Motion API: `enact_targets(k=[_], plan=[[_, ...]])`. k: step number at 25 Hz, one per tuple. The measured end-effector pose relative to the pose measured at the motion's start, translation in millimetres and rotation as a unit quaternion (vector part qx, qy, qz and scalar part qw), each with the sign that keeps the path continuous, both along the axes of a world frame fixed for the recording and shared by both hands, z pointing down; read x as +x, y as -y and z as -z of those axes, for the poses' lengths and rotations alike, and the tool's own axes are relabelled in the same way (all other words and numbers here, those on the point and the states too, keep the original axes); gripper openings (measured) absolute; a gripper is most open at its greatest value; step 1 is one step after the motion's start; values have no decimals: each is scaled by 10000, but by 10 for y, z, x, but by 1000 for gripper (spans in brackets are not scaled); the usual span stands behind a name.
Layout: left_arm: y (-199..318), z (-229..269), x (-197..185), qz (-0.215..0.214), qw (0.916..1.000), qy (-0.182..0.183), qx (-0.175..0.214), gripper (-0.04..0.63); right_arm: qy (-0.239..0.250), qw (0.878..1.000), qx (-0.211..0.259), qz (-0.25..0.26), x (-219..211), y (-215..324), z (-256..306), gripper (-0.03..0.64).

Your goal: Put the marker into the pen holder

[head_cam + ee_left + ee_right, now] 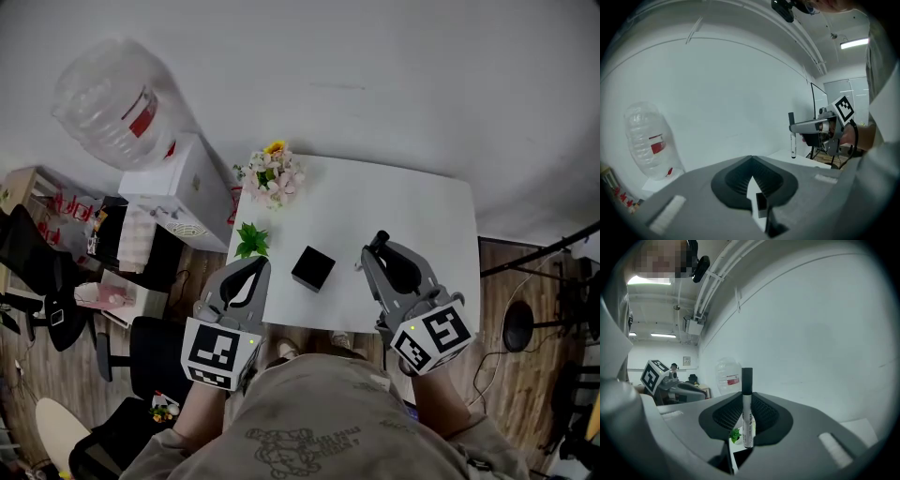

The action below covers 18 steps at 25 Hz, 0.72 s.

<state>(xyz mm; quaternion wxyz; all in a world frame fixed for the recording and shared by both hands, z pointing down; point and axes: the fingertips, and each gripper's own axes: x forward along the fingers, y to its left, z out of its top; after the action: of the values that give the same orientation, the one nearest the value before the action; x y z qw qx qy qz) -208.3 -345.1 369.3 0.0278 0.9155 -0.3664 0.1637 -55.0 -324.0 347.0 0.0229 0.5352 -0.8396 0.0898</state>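
A small black cube pen holder (312,268) stands near the front of the white table (412,206). My right gripper (376,249) hovers to the right of it, shut on a white marker (747,416) with a black cap, held upright between the pads. The left gripper view also catches that marker (792,138) hanging from the right gripper (812,125). At the table's front left edge my left gripper (257,265) is shut with nothing in it. Through the slit under its closed pads (740,176) the pen holder (761,206) shows.
A vase of flowers (273,175) and a small green plant (250,240) stand along the table's left side. Left of the table is a water dispenser (183,192) with a clear jug (112,103). A dark chair (155,352) and stand bases (520,323) sit on the wooden floor.
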Motion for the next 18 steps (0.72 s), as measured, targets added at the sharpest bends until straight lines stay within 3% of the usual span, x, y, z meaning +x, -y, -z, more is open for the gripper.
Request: enact_targets(k=[6,10,18], plan=[[88,19,-21,173,9998,13,105,0,222,9995,40,198,-74,225,47,89],[141,-94,-83,305,9995,45,16,0,-105,9996,45,252,-223,439,-121,89],[47,-473,-124,477,9978,206,-407,0,-112,9950,-778,615,-508,630,-912,89]])
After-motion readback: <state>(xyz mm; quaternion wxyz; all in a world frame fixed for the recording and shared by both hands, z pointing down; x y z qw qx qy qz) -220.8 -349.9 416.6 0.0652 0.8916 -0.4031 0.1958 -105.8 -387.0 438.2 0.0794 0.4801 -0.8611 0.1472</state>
